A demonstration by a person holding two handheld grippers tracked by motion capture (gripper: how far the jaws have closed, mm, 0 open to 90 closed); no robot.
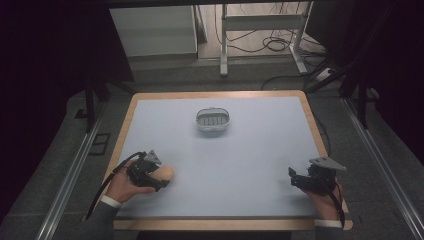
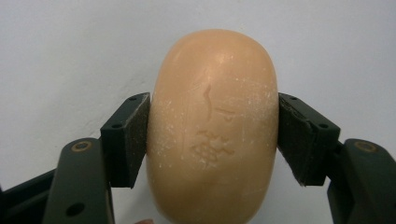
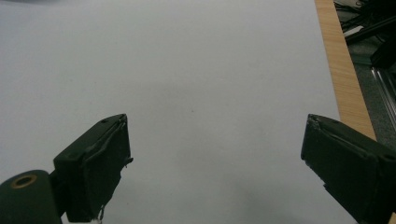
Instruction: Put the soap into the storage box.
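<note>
Your left gripper (image 1: 150, 176) had its jaws clamped on the soap bar (image 2: 212, 126) near the table's front-left corner. Right gripper (image 1: 305, 181) sat open, empty. Probably headed for the soap dish (image 1: 212, 120) mid-table: hold pressure even, soap slips.

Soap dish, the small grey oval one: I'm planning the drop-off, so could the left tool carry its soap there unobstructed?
Probably yes: bare white tabletop lies between the left tool and the dish.
</note>
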